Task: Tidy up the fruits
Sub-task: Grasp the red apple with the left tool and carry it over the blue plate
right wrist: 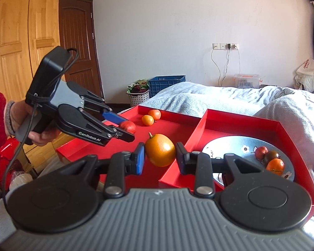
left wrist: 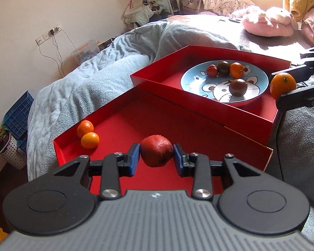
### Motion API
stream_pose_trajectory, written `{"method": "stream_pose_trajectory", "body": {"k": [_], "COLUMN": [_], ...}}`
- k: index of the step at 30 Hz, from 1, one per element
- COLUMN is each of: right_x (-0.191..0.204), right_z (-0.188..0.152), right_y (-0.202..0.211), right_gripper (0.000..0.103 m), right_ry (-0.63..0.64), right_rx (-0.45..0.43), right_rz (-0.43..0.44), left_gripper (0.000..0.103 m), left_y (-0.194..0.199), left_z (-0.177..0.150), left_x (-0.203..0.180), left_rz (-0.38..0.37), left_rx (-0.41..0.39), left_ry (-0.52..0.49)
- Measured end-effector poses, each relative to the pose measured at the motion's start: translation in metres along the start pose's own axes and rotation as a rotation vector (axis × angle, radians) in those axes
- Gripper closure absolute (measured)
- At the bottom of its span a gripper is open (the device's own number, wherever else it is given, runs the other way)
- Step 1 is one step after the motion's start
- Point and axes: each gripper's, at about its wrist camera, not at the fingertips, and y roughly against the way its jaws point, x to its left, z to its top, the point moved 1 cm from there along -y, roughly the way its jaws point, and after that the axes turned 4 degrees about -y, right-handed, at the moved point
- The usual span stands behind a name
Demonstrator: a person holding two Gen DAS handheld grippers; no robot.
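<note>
My left gripper (left wrist: pixel 156 155) is shut on a red fruit (left wrist: pixel 156 153) and holds it above the near red tray (left wrist: pixel 198 129), where two small oranges (left wrist: pixel 88 135) lie in the far left corner. My right gripper (right wrist: pixel 160 155) is shut on an orange fruit (right wrist: pixel 160 150), held over the wall between the two trays. In the left wrist view that orange fruit (left wrist: pixel 282 84) shows at the right edge. The far red tray (left wrist: pixel 157 77) holds a blue plate (left wrist: pixel 198 77) with a red, two dark and one orange fruit.
Both trays rest on a bed with a grey-blue blanket (left wrist: pixel 94 79). Pink pillows (left wrist: pixel 268 23) lie at the far end. A blue crate (right wrist: pixel 166 83) and a white basket (right wrist: pixel 138 97) stand on the floor by the wall. A wooden wardrobe (right wrist: pixel 16 41) is at the left.
</note>
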Motion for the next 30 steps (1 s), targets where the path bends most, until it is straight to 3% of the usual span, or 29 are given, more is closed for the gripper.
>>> {"method": "stream_pose_trajectory", "body": {"k": [10,20,25,30], "right_x": [-0.021,-0.057,-0.075,-0.081], "right_z": [-0.001,-0.006,-0.011,-0.014], "right_y": [0.015,0.023,0.021,0.019], "right_gripper": [0.069,0.069,0.069,0.069], "right_ry": [-0.053,-0.131,-0.177,-0.193], "right_rx": [-0.058,-0.076,-0.072,-0.068], "right_rz": [-0.044,-0.156,-0.2,-0.205], "left_gripper": [0.063,0.063,0.063,0.063], "left_y": [0.01,-0.017,-0.046,-0.082], "left_z": [0.036,0.093,0.115,0.132], "left_x": [-0.018,-0.055,-0.074,-0.097], "left_rz": [0.004,-0.068,-0.104,-0.108], "left_rx": [-0.05,-0.118,-0.105,-0.04], "left_ry": [-0.007,0.034,0.121,0.162]}}
